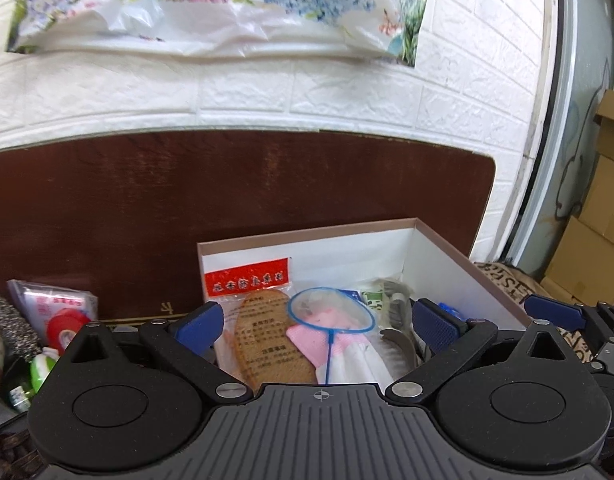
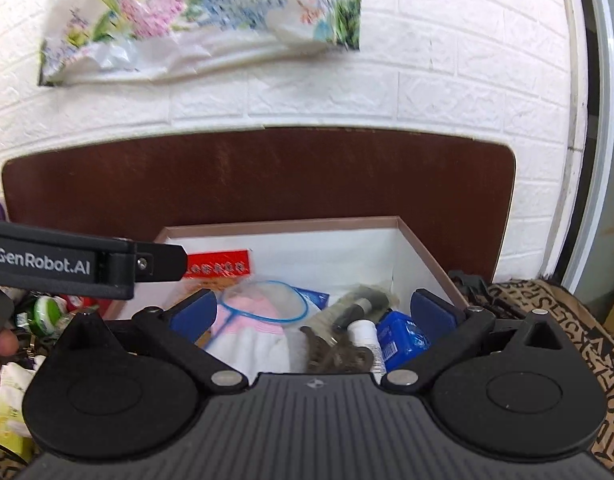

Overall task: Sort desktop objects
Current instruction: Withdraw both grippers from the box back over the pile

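Note:
A white open box stands on the table and holds a packed brown insole, a small blue-rimmed net, a pink and white cloth, a blue packet, a white tube and a brush. My left gripper is open and empty above the box's near side. My right gripper is open and empty above the box too. The left gripper's body shows at the left of the right wrist view.
Loose items lie left of the box: a red tape roll, a green and white bottle and a knitted piece. A dark brown board leans on the white brick wall. A patterned bag sits to the right.

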Demonstrator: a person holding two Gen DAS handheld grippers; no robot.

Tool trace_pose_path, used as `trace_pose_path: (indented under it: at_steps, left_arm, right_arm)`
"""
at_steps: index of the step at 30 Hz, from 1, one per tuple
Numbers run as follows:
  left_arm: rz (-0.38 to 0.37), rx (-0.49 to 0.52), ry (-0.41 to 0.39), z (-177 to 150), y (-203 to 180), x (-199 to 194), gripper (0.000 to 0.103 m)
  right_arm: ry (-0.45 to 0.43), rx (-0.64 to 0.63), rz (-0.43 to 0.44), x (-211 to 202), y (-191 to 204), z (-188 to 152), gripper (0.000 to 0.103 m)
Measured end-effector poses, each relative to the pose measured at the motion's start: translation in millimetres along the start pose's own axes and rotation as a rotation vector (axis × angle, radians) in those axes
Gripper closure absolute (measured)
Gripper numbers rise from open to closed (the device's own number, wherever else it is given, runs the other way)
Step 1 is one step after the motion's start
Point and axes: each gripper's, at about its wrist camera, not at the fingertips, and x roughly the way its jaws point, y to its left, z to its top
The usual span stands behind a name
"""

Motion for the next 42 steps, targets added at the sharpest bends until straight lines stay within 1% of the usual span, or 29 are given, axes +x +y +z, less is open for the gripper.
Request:
trace_pose_path:
  at_steps: [5,8,10,14,17,21,24,29,33,35,38,42]
  left_arm:
    - [0.01,0.007,-0.025,-12.0,1.8,-38.6,0.0]
    - [0.038,-0.004,-0.067,-31.8,5.7,-70.0,0.0]
    - [0.066,-0.006,-0.08,-45.0,8.1,-87.4,0.0]
    - [0.085,-0.03,-0.065,-71.9,16.7,-112.9,0.0]
    - [0.115,-0.05,-0.045,-93.7,26.3,-127.8,0.0]
    - [0.158,-0.065,-0.019,-121.9,40.8,-147.5,0.0]
    - [0.175,-0.09,0.001,-140.0,54.4,-159.9,0.0]
    - [0.203,-0.119,0.043,-162.9,76.1,-170.7,0.0]
    - [0.219,-0.131,0.065,-172.9,89.2,-172.6,0.0]
    - [0.22,-0.142,0.077,-177.0,96.2,-172.6,0.0]
    - [0.227,-0.16,0.086,-180.3,106.2,-171.2,0.0]
    - [0.238,-0.188,0.099,-182.8,120.2,-166.8,0.0]
  right_arm:
    - [-0.024,-0.004,0.024,-28.0,9.7,1.4,0.0]
    - [-0.03,-0.014,0.057,-45.3,19.5,-4.4,0.0]
    - [-0.04,-0.035,0.07,-56.2,31.7,-12.6,0.0]
    - [-0.038,-0.07,0.111,-74.6,58.5,-33.7,0.0]
    - [-0.024,-0.098,0.115,-84.8,79.5,-51.2,0.0]
    - [0.01,-0.115,0.154,-95.3,102.7,-74.3,0.0]
    - [0.036,-0.121,0.181,-100.4,118.7,-89.4,0.0]
    - [0.082,-0.123,0.221,-103.5,140.3,-109.9,0.0]
    - [0.12,-0.096,0.26,-101.6,150.9,-121.7,0.0]
    - [0.139,-0.106,0.271,-99.6,157.0,-126.8,0.0]
    - [0.162,-0.126,0.272,-95.8,165.0,-130.6,0.0]
    - [0.175,-0.112,0.283,-89.9,168.8,-129.9,0.0]
